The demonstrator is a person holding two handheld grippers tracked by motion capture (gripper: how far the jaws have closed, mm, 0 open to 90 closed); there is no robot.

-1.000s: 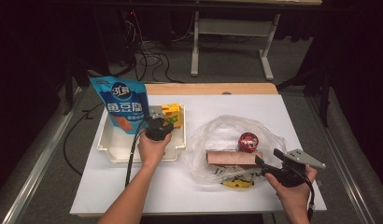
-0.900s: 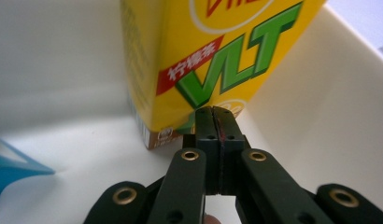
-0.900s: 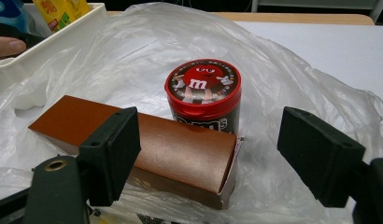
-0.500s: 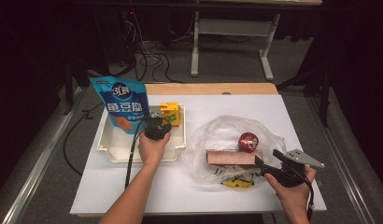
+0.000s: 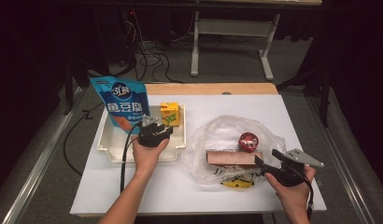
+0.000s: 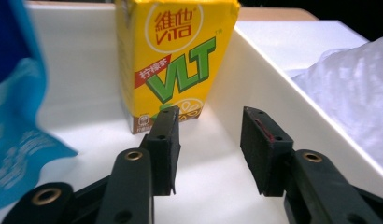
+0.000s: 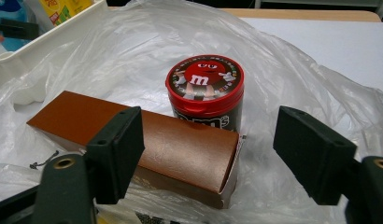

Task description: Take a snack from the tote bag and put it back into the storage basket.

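High view: the left tongs [image 5: 158, 129] hang over the white tray [image 5: 110, 140] near the worktop's [image 5: 180, 186] left edge, jaws just opened and spread with nothing between them. A yellow Vita lemon tea carton [image 6: 173, 60] stands upright just beyond them, close to the tray's right wall (little room on that side), with a blue snack pouch [image 5: 120, 105] at the tray's far left corner. The right tongs [image 5: 266, 165], near the front right corner, stand spread before a brown box [image 7: 133, 140] and an M&M's tub [image 7: 206, 91] on a clear plastic bag [image 7: 297, 79].
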